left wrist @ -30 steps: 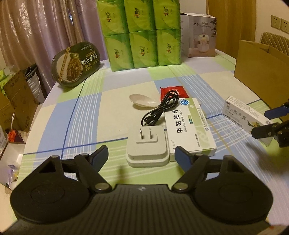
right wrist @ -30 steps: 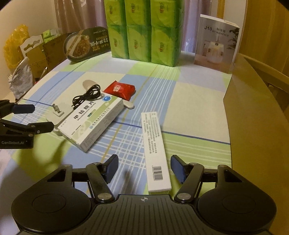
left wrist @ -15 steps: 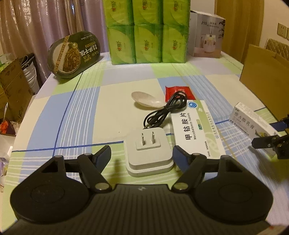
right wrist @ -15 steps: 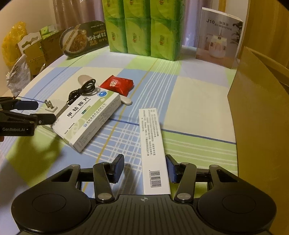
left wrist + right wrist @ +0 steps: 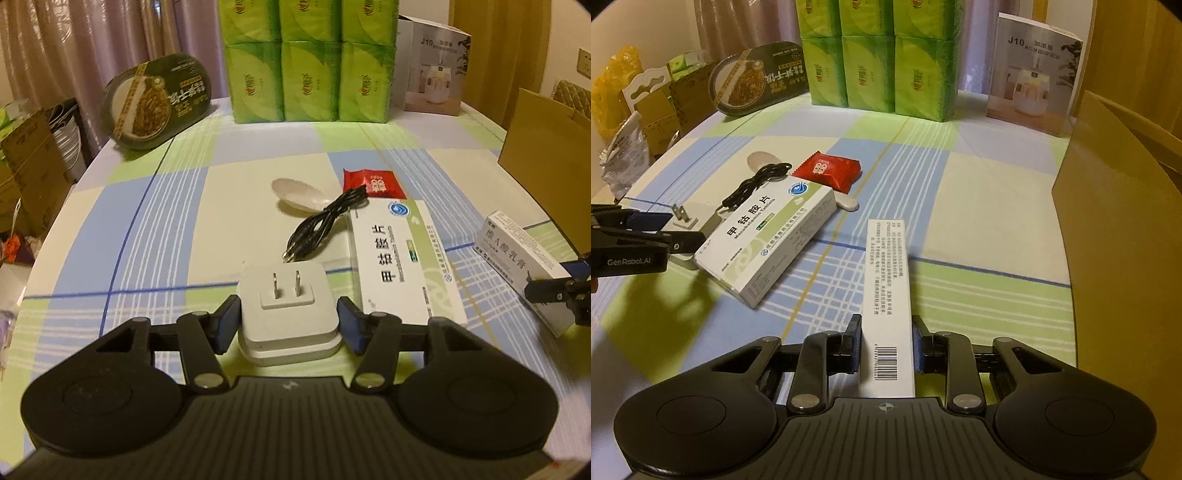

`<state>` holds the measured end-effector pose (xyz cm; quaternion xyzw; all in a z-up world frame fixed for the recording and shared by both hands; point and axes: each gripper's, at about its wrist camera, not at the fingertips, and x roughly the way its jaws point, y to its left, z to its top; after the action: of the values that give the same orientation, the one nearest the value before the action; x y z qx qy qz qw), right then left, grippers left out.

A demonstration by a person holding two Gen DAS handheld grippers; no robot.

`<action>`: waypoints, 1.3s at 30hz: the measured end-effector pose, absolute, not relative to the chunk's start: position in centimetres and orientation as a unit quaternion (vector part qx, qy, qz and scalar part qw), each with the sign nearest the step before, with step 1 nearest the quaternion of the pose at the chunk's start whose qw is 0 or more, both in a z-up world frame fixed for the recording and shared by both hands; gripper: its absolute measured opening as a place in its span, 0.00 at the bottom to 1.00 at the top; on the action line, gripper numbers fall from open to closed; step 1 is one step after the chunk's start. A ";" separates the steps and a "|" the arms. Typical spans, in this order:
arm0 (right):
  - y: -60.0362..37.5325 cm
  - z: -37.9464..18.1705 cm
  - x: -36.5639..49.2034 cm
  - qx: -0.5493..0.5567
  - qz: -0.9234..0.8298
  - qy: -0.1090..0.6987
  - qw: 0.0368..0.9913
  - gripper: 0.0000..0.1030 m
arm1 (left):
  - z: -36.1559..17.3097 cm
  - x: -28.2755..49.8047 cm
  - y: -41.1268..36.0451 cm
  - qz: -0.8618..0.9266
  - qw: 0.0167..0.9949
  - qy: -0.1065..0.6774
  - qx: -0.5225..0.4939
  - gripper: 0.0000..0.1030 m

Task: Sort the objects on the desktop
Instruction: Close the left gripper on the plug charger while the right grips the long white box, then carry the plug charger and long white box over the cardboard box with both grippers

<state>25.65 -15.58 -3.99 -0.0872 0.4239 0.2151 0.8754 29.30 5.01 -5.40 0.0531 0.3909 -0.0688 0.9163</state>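
Whereas a second before both sets of jaws had stood wide of their targets, the right gripper [image 5: 885, 345] had now closed fully on the near end of the long white carton [image 5: 887, 295], its pads pressing both long sides just beyond the barcode. The jaws of the left gripper [image 5: 288, 325] were closing around the white plug adapter [image 5: 288, 314]; the adapter sat between them, the left pad touching its side, while contact on the right could not be told.

Both grippers pointed steeply downward toward the surface [image 5: 166, 221], the left one at about 9 o'clock in the right wrist view [image 5: 646, 236], the right one at about 3 o'clock in the left wrist view [image 5: 554, 291].

The long white carton lay flat, its long axis running from 6 toward 12 o'clock in the right wrist view, barcode end nearest the camera. The plug adapter rested on the surface with its two prongs [image 5: 286, 286] facing up. Just beside it, at 2 o'clock in the left wrist view, lay the flat medicine box [image 5: 402, 266], its long axis also running away from the camera. A black cable [image 5: 325, 221] trailed from the adapter's far side toward a pale spoon [image 5: 295, 194] and a red sachet [image 5: 373, 181] at 12 o'clock.
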 end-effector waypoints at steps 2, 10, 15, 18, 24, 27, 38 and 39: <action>-15.8 -3.8 25.0 -0.082 0.214 0.428 0.874 0.22 | -5.2 28.4 4.9 -0.065 0.915 0.395 0.052 0.50; -17.3 -3.0 20.1 -0.068 0.217 0.438 0.870 0.22 | -4.4 22.3 3.0 -0.075 0.908 0.410 0.047 0.50; -19.0 -2.4 16.1 -0.067 0.215 0.441 0.868 0.22 | -4.1 17.1 -0.7 -0.113 0.903 0.410 0.058 0.50; -20.4 -2.0 13.7 -0.073 0.209 0.444 0.868 0.22 | -4.1 14.4 -2.4 -0.129 0.900 0.410 0.067 0.50; -22.3 -1.9 10.6 -0.076 0.204 0.449 0.867 0.22 | -4.2 12.0 -3.8 -0.127 0.901 0.408 0.077 0.51; -22.4 -1.9 10.1 -0.078 0.205 0.445 0.868 0.23 | -4.2 12.1 -3.8 -0.117 0.901 0.410 0.072 0.56; -22.3 -2.6 10.9 -0.083 0.207 0.443 0.868 0.30 | -5.6 12.9 -3.9 -0.104 0.897 0.423 0.074 0.62; -22.3 -2.7 11.1 -0.081 0.207 0.444 0.868 0.30 | -5.6 12.9 -3.9 -0.103 0.897 0.422 0.074 0.62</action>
<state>11.07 -22.27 -2.69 -0.0813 0.4444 0.2071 0.8677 12.94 -3.91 -5.64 0.0742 0.4223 -0.1033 0.8975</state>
